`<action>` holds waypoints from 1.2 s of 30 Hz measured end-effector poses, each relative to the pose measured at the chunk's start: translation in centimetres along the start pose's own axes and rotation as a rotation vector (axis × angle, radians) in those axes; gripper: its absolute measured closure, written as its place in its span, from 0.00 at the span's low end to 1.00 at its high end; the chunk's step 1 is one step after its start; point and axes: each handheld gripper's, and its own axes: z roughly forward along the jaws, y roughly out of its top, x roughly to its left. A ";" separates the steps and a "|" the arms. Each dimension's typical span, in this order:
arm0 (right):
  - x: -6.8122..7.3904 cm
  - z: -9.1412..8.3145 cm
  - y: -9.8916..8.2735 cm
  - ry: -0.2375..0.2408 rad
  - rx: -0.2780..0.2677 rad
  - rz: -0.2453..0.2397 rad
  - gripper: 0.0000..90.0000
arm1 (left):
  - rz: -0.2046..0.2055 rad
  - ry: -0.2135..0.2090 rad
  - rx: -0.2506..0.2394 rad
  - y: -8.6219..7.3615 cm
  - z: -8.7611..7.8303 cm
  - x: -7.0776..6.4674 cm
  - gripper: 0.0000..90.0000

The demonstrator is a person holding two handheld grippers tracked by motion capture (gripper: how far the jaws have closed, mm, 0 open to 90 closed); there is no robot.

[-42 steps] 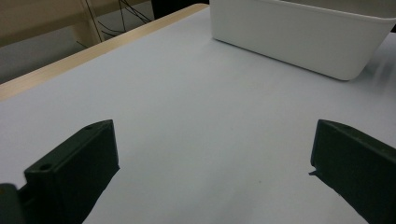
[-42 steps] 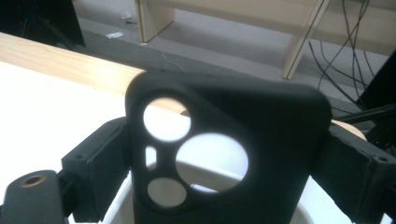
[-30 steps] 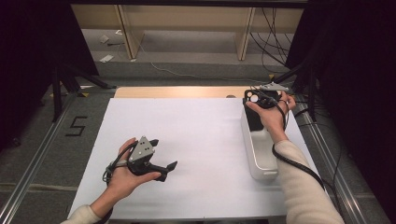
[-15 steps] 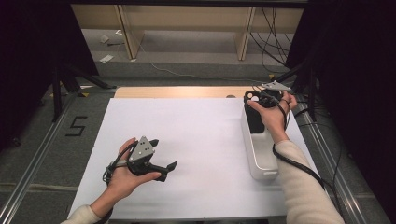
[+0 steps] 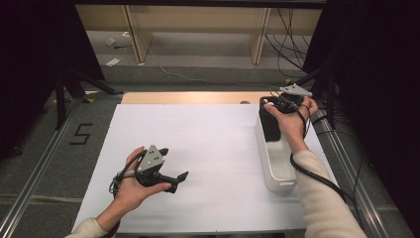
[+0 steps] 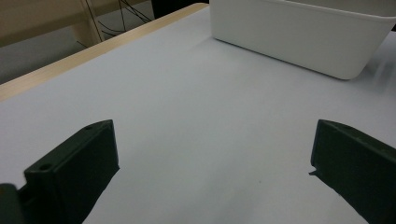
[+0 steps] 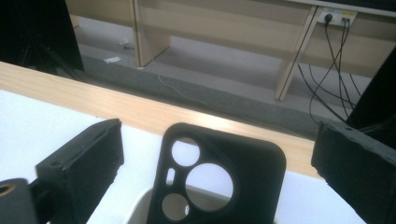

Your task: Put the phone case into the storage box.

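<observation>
Over the white bin's (image 5: 277,163) far end, right gripper (image 5: 283,101) has lifted slightly, jaws spread around the upright black phone case (image 7: 217,182), ungripped. Left gripper (image 5: 171,166) idles, released.

A white sheet (image 5: 208,148) covers the counter, whose bare wooden edge (image 5: 188,97) shows at the far side. Beyond it lies grey carpeted floor (image 5: 198,54) with light wooden furniture legs (image 5: 133,29), loose black cables (image 5: 285,34) and paper scraps (image 5: 113,62). Black curtains (image 5: 29,59) flank both sides.
</observation>
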 end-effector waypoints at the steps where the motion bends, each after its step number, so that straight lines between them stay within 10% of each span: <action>1: 0.0 -0.1 0.0 -0.002 -0.006 0.002 0.06 | 0.000 0.002 0.000 0.0 0.0 0.0 0.00; 11: -0.4 -1.4 0.3 -0.022 -0.088 0.056 0.18 | -0.002 0.004 0.000 0.0 0.0 0.0 0.00; 36: 4.2 -5.1 0.5 0.234 -0.133 -0.024 0.30 | -0.008 0.009 0.001 0.0 -0.1 0.1 0.00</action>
